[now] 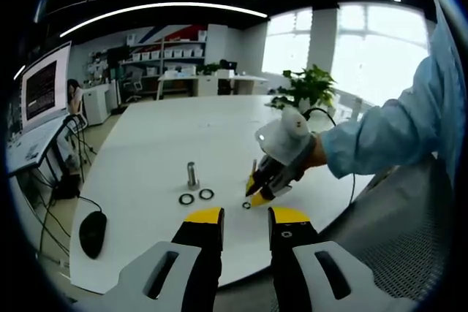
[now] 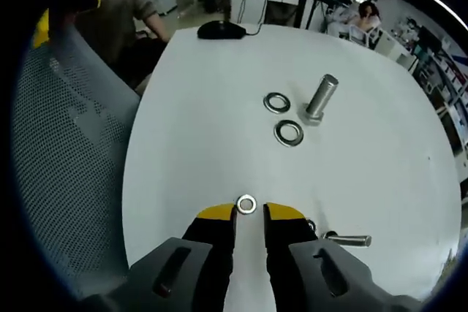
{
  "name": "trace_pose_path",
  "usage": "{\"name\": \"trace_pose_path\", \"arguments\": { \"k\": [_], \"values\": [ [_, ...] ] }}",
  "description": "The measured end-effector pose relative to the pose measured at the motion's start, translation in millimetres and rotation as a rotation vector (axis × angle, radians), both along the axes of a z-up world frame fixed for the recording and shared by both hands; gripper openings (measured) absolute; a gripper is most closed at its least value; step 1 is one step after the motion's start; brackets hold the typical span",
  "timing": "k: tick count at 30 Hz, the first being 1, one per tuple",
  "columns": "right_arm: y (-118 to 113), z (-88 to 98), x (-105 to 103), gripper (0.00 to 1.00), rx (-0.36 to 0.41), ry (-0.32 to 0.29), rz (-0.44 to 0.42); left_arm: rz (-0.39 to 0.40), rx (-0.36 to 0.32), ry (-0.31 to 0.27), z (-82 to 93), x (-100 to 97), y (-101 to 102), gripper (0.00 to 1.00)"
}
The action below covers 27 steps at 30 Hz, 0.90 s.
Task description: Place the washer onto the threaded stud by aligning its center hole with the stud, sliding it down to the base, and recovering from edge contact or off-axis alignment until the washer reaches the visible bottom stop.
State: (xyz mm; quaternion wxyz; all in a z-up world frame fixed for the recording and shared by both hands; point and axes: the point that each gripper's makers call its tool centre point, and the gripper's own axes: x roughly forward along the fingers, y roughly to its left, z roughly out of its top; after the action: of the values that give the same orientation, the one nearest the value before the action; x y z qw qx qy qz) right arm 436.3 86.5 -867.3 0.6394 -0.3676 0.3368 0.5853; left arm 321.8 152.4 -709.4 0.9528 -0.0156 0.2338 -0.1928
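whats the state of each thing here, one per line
right tongs: open, tips either side of the small washer
left tongs: open, empty
small washer: flat on the table, not on the stud
threaded stud: upright, bare
two larger washers: flat beside the stud
loose bolt: lying on its side

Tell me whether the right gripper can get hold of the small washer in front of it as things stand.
Probably yes. The small washer lies flat on the white table right at the right gripper's open tips, with nothing between them. Lying flat, it may be awkward to pinch.
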Motion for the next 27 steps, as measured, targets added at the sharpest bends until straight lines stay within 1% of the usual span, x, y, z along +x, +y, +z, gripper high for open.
{"name": "trace_pose_path", "arguments": {
  "k": [6, 10, 18, 19, 27],
  "values": [
    [0.1, -8.7, -1.1, 0.17, -0.022, 0.015, -0.008, 0.001, 0.0, 0.0, -0.1, -0.1, 0.1, 0.22],
    [2.4, -8.9, 0.7, 0.17, -0.012, 0.023, -0.019, 0.0, -0.001, 0.0, 0.2, 0.0, 0.0, 0.22],
    [1.9, -9.4, 1.2, 0.17, 0.014, 0.07, -0.078, -0.002, -0.001, -0.001, 0.3, 0.0, -0.1, 0.22],
    [1.9, -9.4, 1.3, 0.15, 0.013, 0.07, -0.084, -0.003, -0.001, -0.001, 0.3, 0.0, -0.2, 0.22],
    [0.6, -8.6, 1.2, 0.15, 0.001, 0.049, -0.078, -0.005, -0.003, -0.002, 0.7, -0.1, -0.5, 0.22]
  ]
}}
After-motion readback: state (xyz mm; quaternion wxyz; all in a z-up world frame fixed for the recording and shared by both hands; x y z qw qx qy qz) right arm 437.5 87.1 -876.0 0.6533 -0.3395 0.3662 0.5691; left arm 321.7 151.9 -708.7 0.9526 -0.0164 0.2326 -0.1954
